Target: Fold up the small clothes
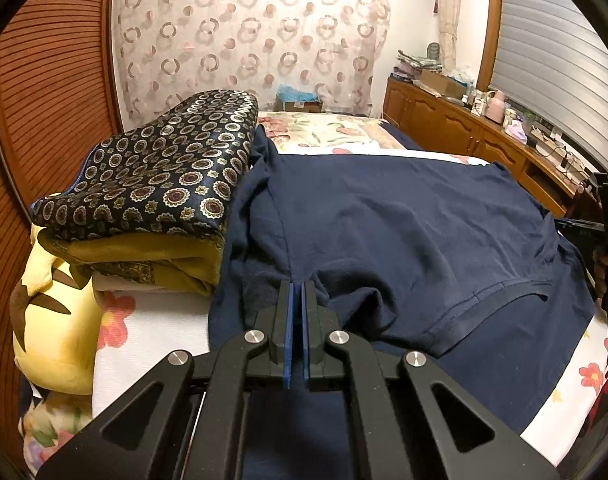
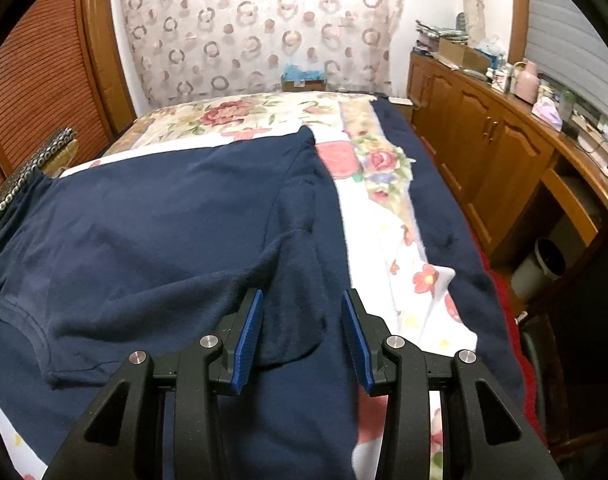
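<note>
A navy blue T-shirt [image 1: 403, 220] lies spread across the bed, its neckline toward me; it also shows in the right wrist view [image 2: 164, 220]. My left gripper [image 1: 298, 286] is shut at the shirt's left shoulder, jaws nearly together with blue pads, pinching the navy fabric there. My right gripper [image 2: 302, 300] is open, its blue pads wide apart over the shirt's right sleeve [image 2: 300, 312], with fabric between them and no hold on it. The right gripper also shows at the far right edge of the left wrist view [image 1: 605, 220].
A patterned dark cushion [image 1: 164, 164] on a yellow folded blanket [image 1: 144, 260] sits left of the shirt. A yellow plush [image 1: 56, 320] lies at the bed's left edge. A wooden cabinet [image 2: 483, 152] with clutter runs along the right. A white bin [image 2: 537, 268] stands on the floor.
</note>
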### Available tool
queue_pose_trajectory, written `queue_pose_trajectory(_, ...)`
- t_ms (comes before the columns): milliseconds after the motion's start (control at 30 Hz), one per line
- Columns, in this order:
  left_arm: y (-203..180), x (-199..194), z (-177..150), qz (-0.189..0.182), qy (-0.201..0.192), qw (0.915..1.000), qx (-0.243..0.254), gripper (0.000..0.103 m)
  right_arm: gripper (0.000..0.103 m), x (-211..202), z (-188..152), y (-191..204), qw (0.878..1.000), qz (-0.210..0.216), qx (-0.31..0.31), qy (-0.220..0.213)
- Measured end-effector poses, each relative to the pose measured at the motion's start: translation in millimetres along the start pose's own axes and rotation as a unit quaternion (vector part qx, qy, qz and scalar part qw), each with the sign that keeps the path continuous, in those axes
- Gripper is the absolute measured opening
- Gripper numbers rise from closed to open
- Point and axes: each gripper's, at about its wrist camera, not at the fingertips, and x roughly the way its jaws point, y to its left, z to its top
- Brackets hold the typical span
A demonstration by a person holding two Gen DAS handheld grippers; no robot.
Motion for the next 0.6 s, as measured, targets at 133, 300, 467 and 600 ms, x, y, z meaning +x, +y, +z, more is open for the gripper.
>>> queue_pose_trajectory(133,2,-9,4,0.000,-0.016,0.9999,-0.002,0.004,0.003,-2,1,2,1.000,0.007,-0.029,0.002)
queue_pose_trajectory(300,9,-38,17,-0.007,-0.049,0.9987,-0.014,0.004,0.003,-44,7,-9,0.997,0.021,-0.034,-0.061)
queue_pose_trajectory(467,17,-63,22,-0.008,-0.070,0.9973,-0.021,0.004,0.002,-89,9,-21,0.994,0.050,-0.029,-0.094)
queue_pose_trajectory(600,22,-78,20,-0.012,-0.080,0.9965,-0.025,0.004,0.002,-122,2,-28,0.991,0.059,-0.028,-0.116)
